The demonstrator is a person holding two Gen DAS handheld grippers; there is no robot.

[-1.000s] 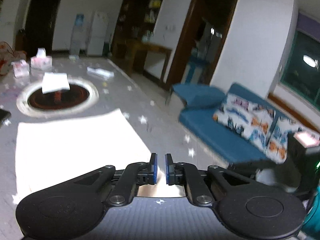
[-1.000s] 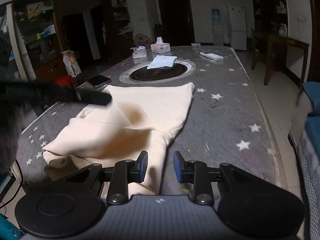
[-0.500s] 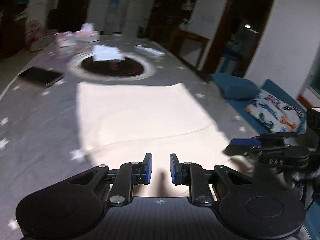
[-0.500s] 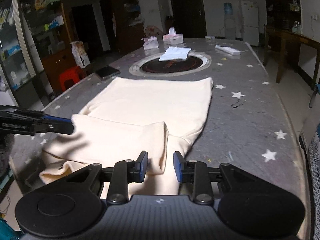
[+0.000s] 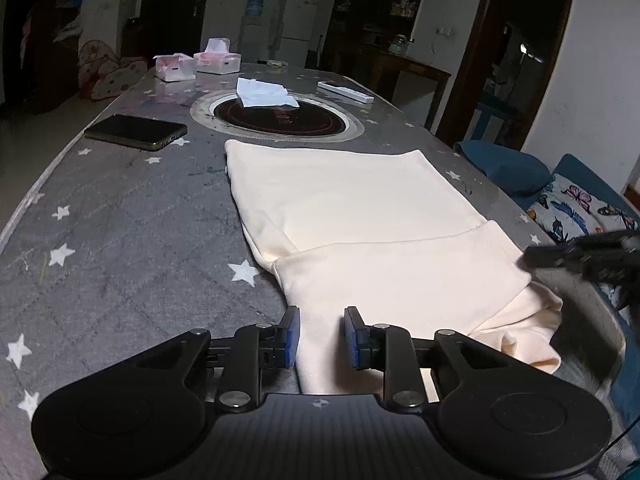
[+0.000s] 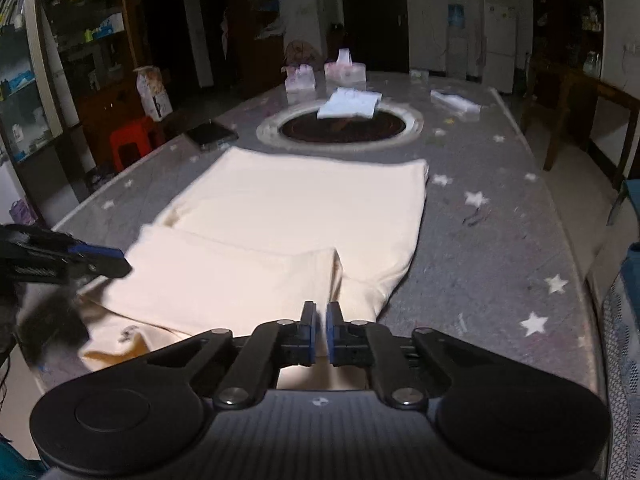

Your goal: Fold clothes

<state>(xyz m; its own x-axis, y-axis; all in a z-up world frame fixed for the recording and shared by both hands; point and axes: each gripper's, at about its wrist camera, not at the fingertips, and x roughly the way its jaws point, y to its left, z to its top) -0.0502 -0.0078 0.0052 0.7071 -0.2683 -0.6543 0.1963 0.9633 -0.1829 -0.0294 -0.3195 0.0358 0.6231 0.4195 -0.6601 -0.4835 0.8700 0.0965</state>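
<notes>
A cream garment (image 5: 360, 208) lies flat on the grey star-print table (image 5: 120, 240), with one part folded across its near half. My left gripper (image 5: 322, 338) is open, its blue pads either side of the garment's near left edge without gripping it. In the right wrist view the same garment (image 6: 300, 216) spreads ahead, and my right gripper (image 6: 321, 336) is shut on its near edge, with only a thin pale strip between the pads. Each gripper shows in the other's view: the right gripper (image 5: 536, 256) by the garment's right side, the left gripper (image 6: 120, 266) by its left.
A dark phone (image 5: 136, 132) lies at the left of the table. Beyond the garment is a round hob (image 5: 280, 120) with a white cloth (image 5: 264, 94) on it, tissue boxes (image 5: 216, 62) and a remote (image 5: 346, 92). A blue sofa (image 5: 580, 208) stands off the table's right edge.
My left gripper swung back over the table and opened wider, leaving a fold lying across the garment. My right gripper went from open to shut at the garment's near edge.
</notes>
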